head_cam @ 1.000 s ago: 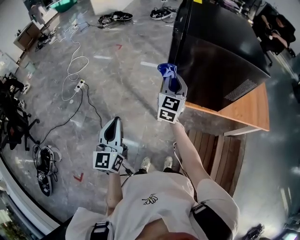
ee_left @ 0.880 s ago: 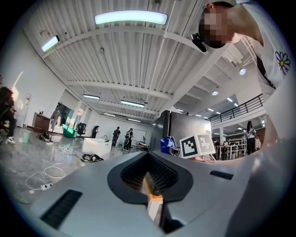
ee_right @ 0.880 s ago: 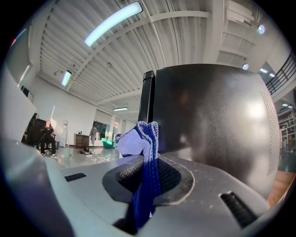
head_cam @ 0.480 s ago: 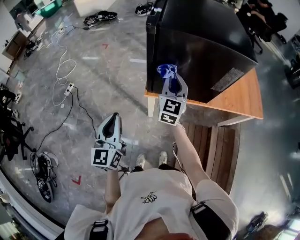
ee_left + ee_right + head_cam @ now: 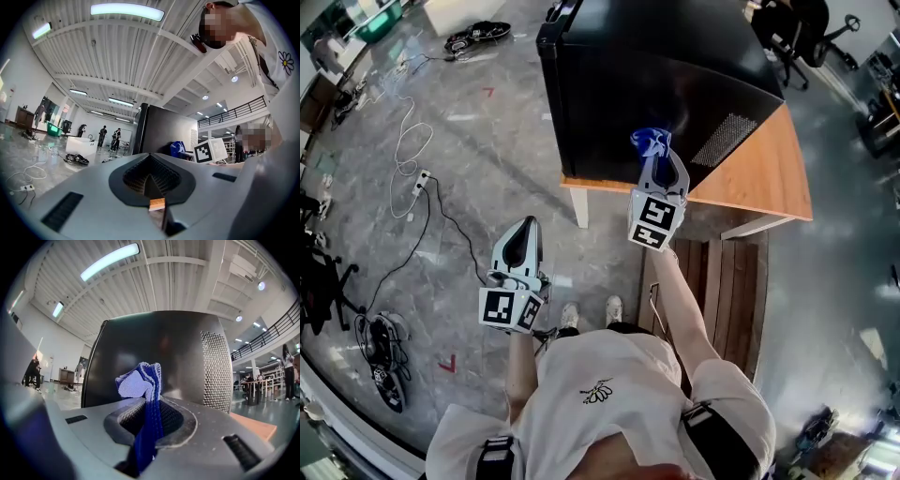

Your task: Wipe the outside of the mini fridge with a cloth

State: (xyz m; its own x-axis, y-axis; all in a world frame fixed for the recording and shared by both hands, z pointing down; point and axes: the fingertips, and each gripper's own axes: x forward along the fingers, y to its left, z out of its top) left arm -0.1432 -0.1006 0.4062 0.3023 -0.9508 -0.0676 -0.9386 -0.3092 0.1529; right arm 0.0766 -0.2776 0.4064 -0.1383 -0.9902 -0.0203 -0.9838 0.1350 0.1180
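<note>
A black mini fridge (image 5: 656, 75) stands on a low wooden table (image 5: 759, 178); the right gripper view faces its dark side (image 5: 150, 352) with a perforated vent panel (image 5: 215, 371). My right gripper (image 5: 654, 161) is shut on a blue cloth (image 5: 649, 142), which bunches above the jaws (image 5: 140, 383) just short of the fridge wall. My left gripper (image 5: 523, 246) hangs lower to the left over the floor, jaws shut on nothing (image 5: 152, 176). From the left gripper view the fridge (image 5: 159, 133) and the cloth (image 5: 178, 149) show ahead.
White and black cables with a power strip (image 5: 417, 178) trail over the grey floor at left. Shoes (image 5: 478, 36) lie near the fridge's far side. A slatted wooden bench (image 5: 722, 291) sits under the table's near edge. Office chairs (image 5: 787, 28) stand at the back right.
The view has swung, so the fridge now sits more to the left and centre. My right gripper with the cloth is now in front of the fridge's near side. The left gripper stays low.
</note>
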